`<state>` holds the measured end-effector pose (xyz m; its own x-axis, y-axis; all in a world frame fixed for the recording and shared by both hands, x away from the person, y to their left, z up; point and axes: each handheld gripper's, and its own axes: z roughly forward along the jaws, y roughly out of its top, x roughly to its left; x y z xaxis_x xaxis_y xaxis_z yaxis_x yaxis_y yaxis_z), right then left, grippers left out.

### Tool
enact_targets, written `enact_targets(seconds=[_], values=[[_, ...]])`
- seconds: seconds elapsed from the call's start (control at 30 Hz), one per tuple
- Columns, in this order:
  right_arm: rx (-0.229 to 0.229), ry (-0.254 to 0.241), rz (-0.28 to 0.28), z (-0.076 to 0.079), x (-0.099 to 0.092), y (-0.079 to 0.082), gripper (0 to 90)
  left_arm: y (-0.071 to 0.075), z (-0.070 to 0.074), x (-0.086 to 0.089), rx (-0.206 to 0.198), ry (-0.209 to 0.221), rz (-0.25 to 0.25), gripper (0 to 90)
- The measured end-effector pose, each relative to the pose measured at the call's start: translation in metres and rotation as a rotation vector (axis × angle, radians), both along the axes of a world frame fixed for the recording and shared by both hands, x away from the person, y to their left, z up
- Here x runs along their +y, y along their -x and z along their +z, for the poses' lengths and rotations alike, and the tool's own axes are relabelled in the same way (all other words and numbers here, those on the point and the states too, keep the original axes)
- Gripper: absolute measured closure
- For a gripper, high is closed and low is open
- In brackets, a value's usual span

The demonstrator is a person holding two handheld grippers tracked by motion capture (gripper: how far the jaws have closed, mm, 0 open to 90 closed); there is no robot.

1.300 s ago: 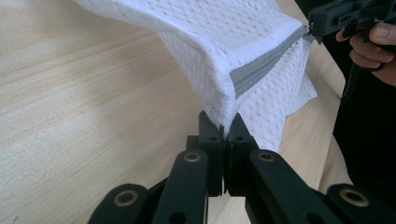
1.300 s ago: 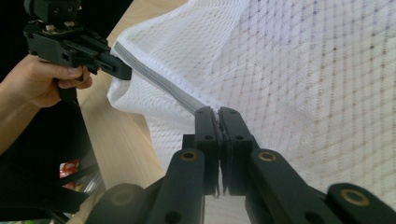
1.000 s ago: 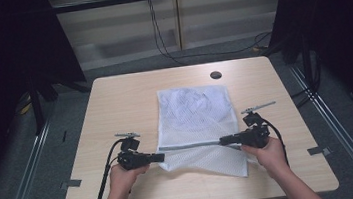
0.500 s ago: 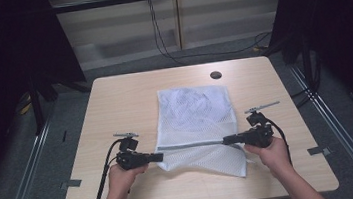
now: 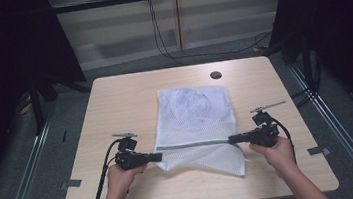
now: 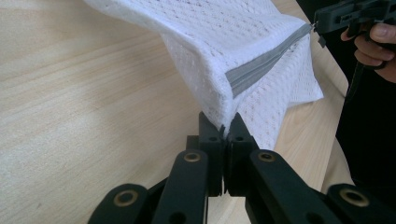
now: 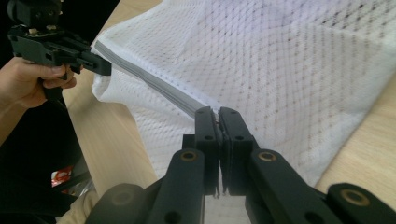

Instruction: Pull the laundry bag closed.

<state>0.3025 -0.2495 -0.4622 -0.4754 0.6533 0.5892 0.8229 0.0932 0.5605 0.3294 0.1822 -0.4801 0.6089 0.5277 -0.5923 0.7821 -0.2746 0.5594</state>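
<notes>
Lying on the table [image 5: 114, 101], a white mesh bag [image 5: 193, 112] is clamped at both zipper [image 5: 192, 144] ends by left gripper [image 5: 160, 156] and right gripper [image 5: 231, 139]; contents cannot be told.

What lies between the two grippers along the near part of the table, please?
In the high view, the white mesh bag spans the stretch between the left gripper and the right gripper, its grey zipper running from one to the other.

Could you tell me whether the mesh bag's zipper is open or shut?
Shut: the grey zipper runs as one closed band across the mesh laundry bag.
</notes>
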Motion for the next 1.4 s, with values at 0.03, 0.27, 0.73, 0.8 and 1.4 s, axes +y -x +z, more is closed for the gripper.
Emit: enact_targets(seconds=[0.03,0.27,0.73,0.8,1.4], values=[[-0.004,0.001,0.0,0.0,0.0,0.0,86.8,0.0,0.0,0.0,0.0,-0.001,0.0,88.5],[-0.001,0.01,-0.003,0.001,-0.002,0.001,86.9,-0.001,0.0,0.002,-0.005,-0.006,-0.004,88.5],[-0.001,0.002,-0.024,0.001,-0.01,0.002,86.9,-0.001,0.001,0.002,-0.003,-0.005,0.008,88.6],[-0.002,-0.004,-0.031,0.001,-0.013,0.002,86.9,-0.001,0.001,0.003,-0.002,-0.002,0.007,88.6],[-0.007,0.0,-0.064,0.002,-0.025,0.007,86.9,-0.003,0.0,0.002,0.005,0.002,0.005,88.5]])
